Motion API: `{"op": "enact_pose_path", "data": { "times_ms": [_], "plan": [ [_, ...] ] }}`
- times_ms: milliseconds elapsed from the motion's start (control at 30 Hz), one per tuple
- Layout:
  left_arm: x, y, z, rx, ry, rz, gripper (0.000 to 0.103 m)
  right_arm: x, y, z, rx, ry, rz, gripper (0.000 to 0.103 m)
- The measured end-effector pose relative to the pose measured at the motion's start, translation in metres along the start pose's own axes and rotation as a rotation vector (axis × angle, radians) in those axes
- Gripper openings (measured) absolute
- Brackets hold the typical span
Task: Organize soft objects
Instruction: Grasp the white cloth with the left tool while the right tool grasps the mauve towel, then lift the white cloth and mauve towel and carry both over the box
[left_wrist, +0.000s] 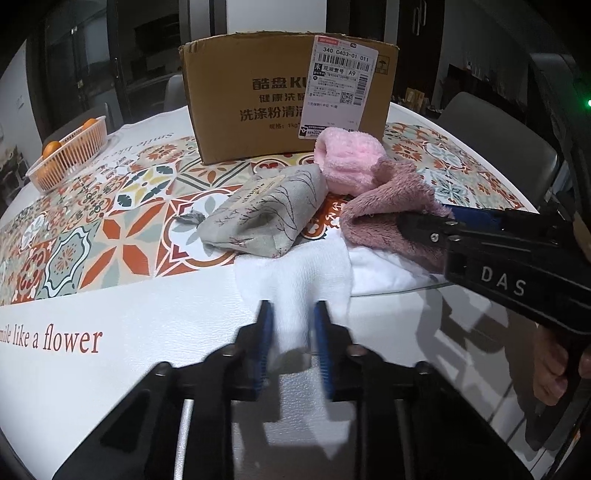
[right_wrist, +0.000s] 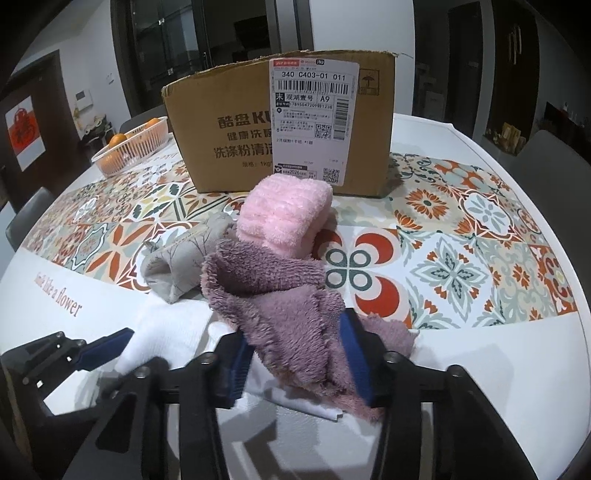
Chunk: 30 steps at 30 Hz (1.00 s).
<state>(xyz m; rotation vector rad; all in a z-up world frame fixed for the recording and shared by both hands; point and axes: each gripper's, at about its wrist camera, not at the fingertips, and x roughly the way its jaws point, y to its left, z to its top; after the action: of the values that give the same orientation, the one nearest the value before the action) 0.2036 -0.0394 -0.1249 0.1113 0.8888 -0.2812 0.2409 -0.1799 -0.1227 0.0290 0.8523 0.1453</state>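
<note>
Two grips held: left gripper (left_wrist: 291, 332) fingers pinching white cloth (left_wrist: 295, 280), right gripper (right_wrist: 295, 354) fingers pinching mauve towel (right_wrist: 273, 291); both to be lifted clear of the desk (left_wrist: 147, 314) together.

- The cardboard box (right_wrist: 236, 136) carries printed Chinese characters and the letters "KU".
- Its white shipping label (right_wrist: 312, 118) reads "340 C403-01 011" and "A9".
- The tablecloth (left_wrist: 155, 317) says "like a flower".
- The right gripper (left_wrist: 436, 221) has "DAS" on its body.
</note>
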Motion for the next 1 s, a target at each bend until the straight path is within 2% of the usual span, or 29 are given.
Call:
{"op": "enact_pose_path", "data": {
  "times_ms": [133,233,600,1000],
  "plan": [
    [-0.002,0.001,0.001,-0.012,0.005,0.002,0.010,-0.007,0.002,0.001,-0.010,-0.025,-0.012,0.025],
    [-0.008,0.001,0.000,-0.012,-0.008,0.008,0.009,-0.015,0.005,0.002,-0.022,-0.048,-0.022,0.021],
    [-0.050,0.001,0.000,0.002,-0.103,0.051,0.009,-0.043,0.011,0.003,-0.006,-0.094,-0.010,0.020],
    [-0.089,0.001,0.012,-0.016,-0.205,0.048,0.009,-0.078,0.015,0.003,0.025,-0.144,-0.002,0.020]
  ]
}}
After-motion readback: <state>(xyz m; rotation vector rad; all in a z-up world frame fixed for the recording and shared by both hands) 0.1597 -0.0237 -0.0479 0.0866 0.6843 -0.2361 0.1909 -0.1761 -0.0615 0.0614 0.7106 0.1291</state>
